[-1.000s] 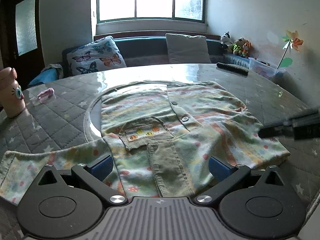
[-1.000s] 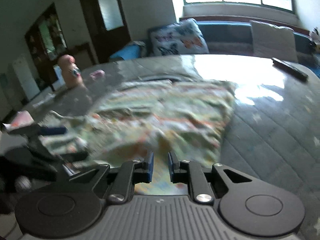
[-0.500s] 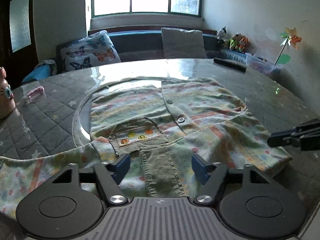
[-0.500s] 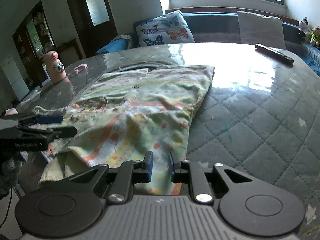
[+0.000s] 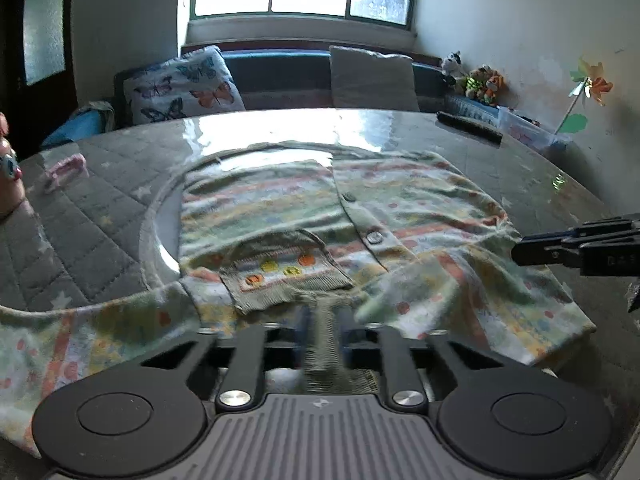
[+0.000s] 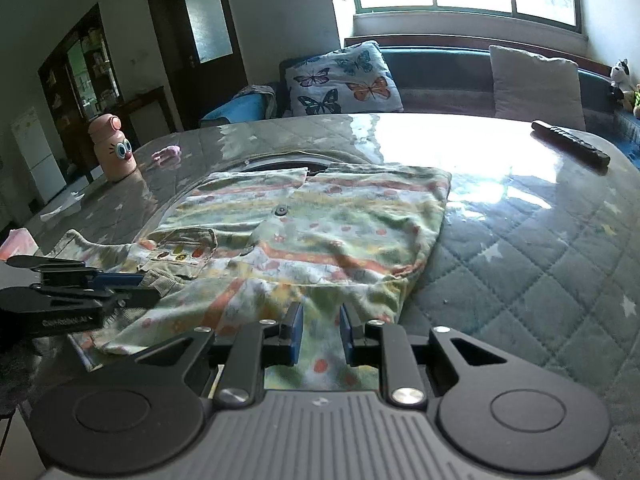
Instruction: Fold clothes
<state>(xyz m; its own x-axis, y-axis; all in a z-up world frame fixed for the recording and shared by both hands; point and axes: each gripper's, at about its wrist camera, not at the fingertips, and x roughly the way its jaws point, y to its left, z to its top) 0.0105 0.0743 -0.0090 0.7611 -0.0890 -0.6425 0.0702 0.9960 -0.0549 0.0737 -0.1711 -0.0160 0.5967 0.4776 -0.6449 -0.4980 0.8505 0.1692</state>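
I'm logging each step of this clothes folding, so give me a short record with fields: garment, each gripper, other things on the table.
garment: patterned shirt spread flat on the quilted table, buttons up
left gripper: jaws closing on the shirt's near ribbed hem
right gripper: narrow gap, shirt edge between the pads; grip unclear
other things: pink bottle, remote control, small pink item

We see left gripper (image 5: 323, 334), wide open a second ago, closing on ribbed hem strip (image 5: 326, 344) of shirt (image 5: 420, 216); right gripper (image 6: 320, 334) nudged forward over shirt's near edge.
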